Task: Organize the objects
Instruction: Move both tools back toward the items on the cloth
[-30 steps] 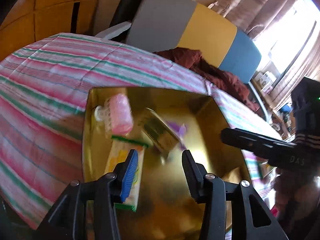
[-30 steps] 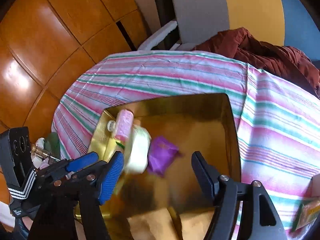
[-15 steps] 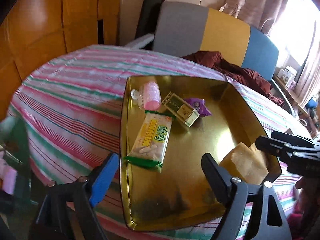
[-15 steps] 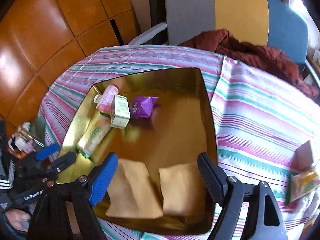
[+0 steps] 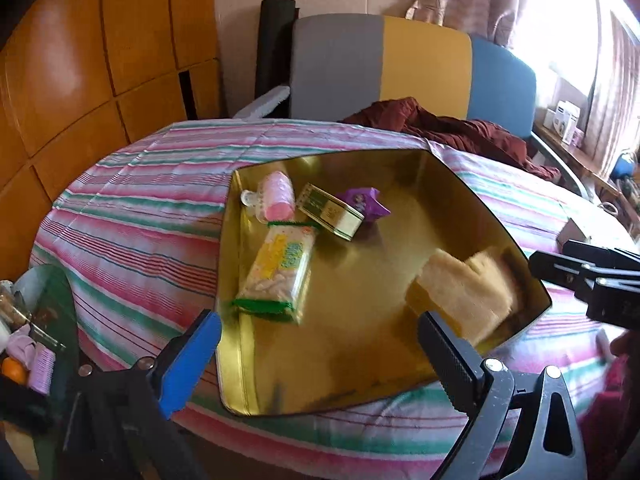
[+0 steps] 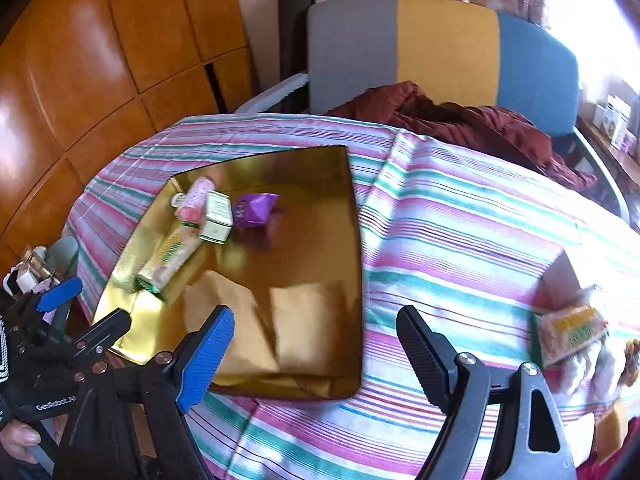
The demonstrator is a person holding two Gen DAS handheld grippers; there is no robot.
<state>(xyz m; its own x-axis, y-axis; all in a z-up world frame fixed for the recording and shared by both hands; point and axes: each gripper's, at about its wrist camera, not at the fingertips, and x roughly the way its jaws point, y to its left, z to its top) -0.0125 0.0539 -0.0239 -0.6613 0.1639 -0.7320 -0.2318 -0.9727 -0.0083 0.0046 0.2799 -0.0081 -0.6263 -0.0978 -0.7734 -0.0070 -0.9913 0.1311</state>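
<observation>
Both tongs agape, empty, above gold tray.

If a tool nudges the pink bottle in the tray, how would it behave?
The pink bottle lies on its side and looks cylindrical, so it would probably roll on the smooth gold tray. It seems small and plastic, likely light. The box beside it might stop it.

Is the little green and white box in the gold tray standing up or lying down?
Lying down. The box rests on its long side on the tray, between the pink bottle and purple packet.
</observation>
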